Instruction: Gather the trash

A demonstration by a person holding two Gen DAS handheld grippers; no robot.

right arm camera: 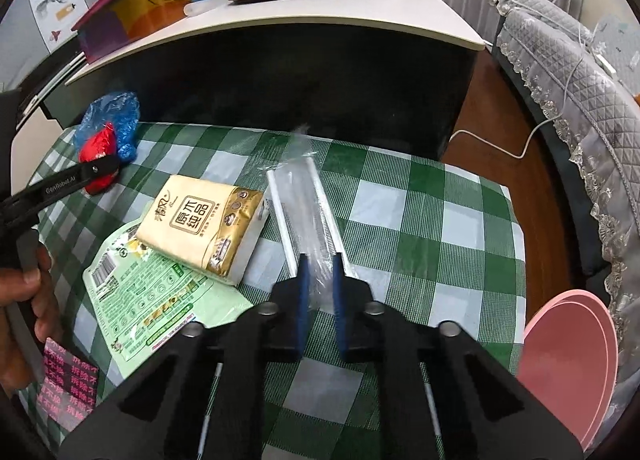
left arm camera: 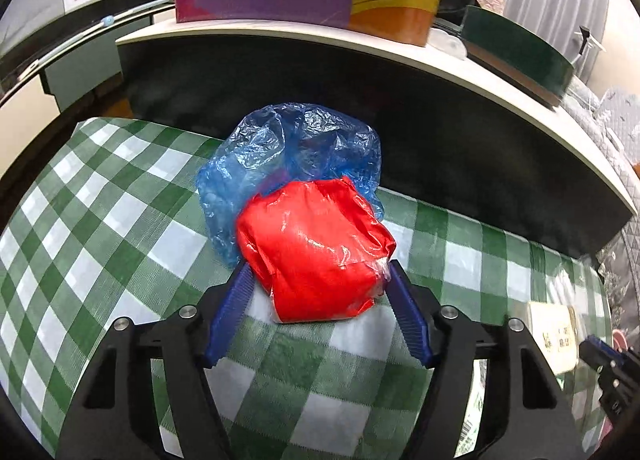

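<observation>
Red crumpled plastic, wedged between the blue pads of the left gripper, pads touching its left and right sides, so clenched on the wad. Behind and partly over it, a crinkled blue plastic bag, both lying on the green-and-white checked tablecloth near the far edge, just before the dark cabinet front.

Clear plastic sleeve with two white edge strips, lying lengthwise in the middle of the cloth, its near end pinched between the nearly closed pads of the right gripper. Just left of it, a beige tissue pack, touching the sleeve's left strip at its far corner and resting partly on a flat green wrapper. Nearer still, a small pink-and-black printed wrapper. At the right rim, a pink round item, off the cloth. At the left rim, fingers around a gripper handle.
</observation>
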